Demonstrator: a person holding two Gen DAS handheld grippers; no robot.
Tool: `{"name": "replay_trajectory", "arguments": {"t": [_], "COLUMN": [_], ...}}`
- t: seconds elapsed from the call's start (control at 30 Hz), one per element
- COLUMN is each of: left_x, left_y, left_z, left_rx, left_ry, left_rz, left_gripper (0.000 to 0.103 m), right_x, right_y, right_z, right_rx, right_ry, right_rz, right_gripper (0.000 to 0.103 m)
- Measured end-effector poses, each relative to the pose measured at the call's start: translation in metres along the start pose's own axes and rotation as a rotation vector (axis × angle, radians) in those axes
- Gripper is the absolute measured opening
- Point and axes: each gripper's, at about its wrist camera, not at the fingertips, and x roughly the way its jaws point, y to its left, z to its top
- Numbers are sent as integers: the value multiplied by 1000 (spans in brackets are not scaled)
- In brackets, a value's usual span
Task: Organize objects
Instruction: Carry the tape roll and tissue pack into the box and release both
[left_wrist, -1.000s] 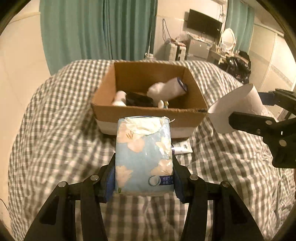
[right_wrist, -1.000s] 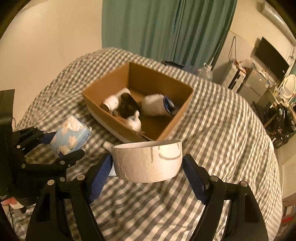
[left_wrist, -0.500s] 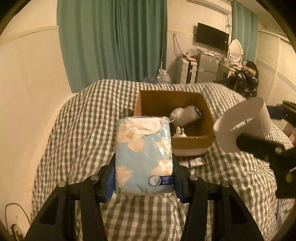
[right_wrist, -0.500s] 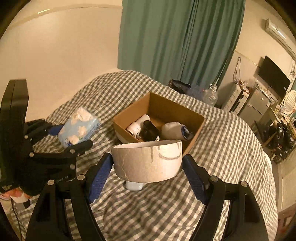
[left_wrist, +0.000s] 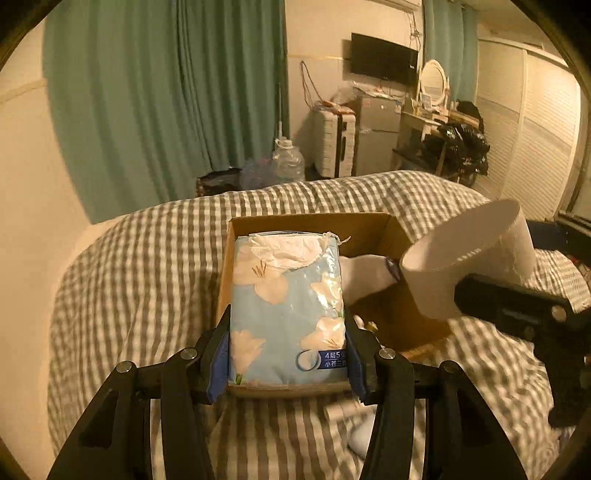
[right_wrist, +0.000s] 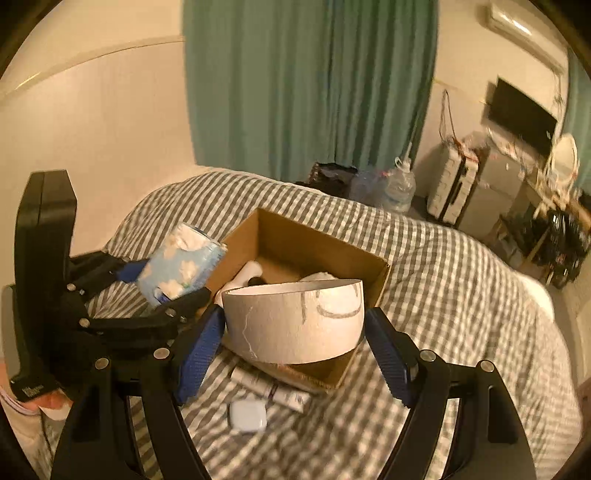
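Observation:
My left gripper is shut on a blue floral tissue pack and holds it in the air in front of an open cardboard box on the checked bed. My right gripper is shut on a wide white paper band, held above the box's near corner; it also shows in the left wrist view. The tissue pack shows in the right wrist view at the box's left side. The box holds white bottles and a dark item.
A white tube and a small white case lie on the checked bedspread in front of the box. Green curtains, a suitcase, a water jug and a dresser stand beyond the bed.
Both grippers have risen and pulled back from the box, still holding their items. The box looks smaller and lower, and the tube and white case have come into view.

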Motion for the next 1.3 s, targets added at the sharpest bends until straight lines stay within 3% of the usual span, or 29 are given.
{"name": "replay_trajectory", "arguments": {"t": [0.3,0.43,0.53,0.57,0.6,0.63,0.67,1.03,1.3], "left_x": [89,96,94,91,89,86,81,5,-57], "left_y": [33,36,33,32,31,30,29,24,29], "left_z": [27,28,30,29,29,28,27,9,-1], "left_rx": [38,23,49,55,57,53,47,1,-42], "left_ry": [74,71,56,47,40,33,26,-12,-82], "left_rz": [-64,-101,-86,-85,-86,-84,-77,-12,53], "left_gripper": [53,53,55,57,66,76,79,92,100], "right_x": [101,125,133,135,135,132,128,24,-38], "right_y": [-6,-9,-12,-13,-13,-13,-15,-33,-23], "right_z": [18,25,28,29,29,29,29,32,20], "right_rx": [81,88,103,113,118,120,119,121,92], "right_ry": [79,68,65,58,55,49,41,-53,-86], "right_rz": [-9,-10,26,31,40,48,57,-32,-59], "right_gripper": [78,79,79,80,83,85,86,86,86]}}
